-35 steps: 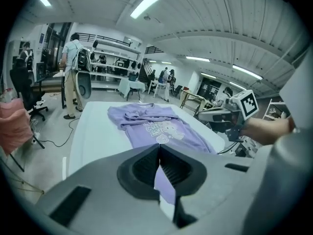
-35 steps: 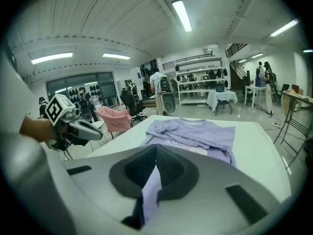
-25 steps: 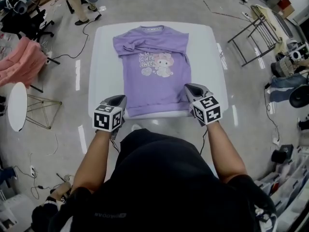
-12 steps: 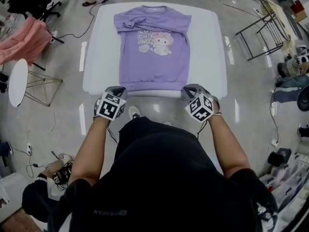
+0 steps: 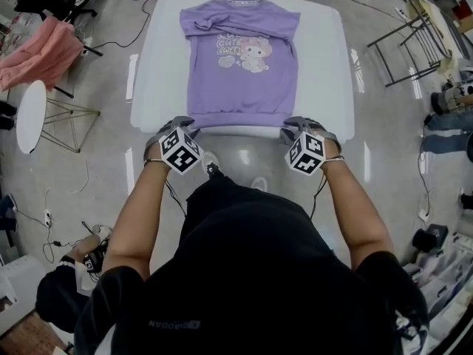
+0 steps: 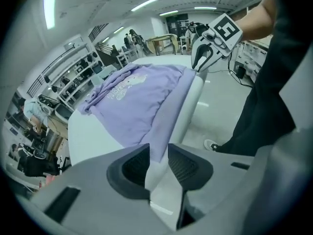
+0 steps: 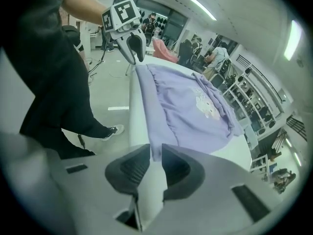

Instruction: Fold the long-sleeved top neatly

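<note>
The white table (image 5: 157, 65) carries the purple long-sleeved top (image 5: 244, 80), which lies flat with a sleeve folded across the chest and its hem along the near edge. The left gripper (image 6: 157, 155) and the right gripper (image 7: 155, 153) sit at the two hem corners. Their jaws have just been opening and stand apart, with a hem corner in each gap that is not pinched.
</note>
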Demonstrator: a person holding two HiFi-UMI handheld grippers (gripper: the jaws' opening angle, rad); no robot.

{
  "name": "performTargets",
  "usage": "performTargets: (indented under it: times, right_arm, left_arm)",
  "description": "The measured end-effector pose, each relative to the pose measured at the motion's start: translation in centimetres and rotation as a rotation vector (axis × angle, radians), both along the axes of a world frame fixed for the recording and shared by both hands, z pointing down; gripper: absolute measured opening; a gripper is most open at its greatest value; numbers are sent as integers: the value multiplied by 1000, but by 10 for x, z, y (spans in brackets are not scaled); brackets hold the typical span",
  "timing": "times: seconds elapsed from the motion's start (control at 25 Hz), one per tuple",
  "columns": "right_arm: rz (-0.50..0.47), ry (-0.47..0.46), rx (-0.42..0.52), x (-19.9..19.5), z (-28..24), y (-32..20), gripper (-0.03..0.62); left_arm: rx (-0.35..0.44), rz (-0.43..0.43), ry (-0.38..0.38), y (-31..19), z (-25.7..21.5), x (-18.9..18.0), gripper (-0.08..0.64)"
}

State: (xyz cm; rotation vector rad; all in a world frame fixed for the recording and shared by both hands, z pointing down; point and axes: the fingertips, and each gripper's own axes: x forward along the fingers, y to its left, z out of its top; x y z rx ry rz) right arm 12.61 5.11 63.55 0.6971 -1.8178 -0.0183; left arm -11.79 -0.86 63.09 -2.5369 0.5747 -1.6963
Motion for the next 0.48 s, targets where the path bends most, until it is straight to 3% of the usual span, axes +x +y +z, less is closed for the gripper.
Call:
performTargets:
  times: [0.2, 0.48]
  right_arm:
    - [-8, 31, -31, 1, 6, -3, 91]
    - [-70, 76, -98, 3, 13, -4, 114]
  left_arm:
    - [-6, 65, -70, -2, 12, -9, 115]
    - [-21, 108, -83, -8, 19, 0, 115]
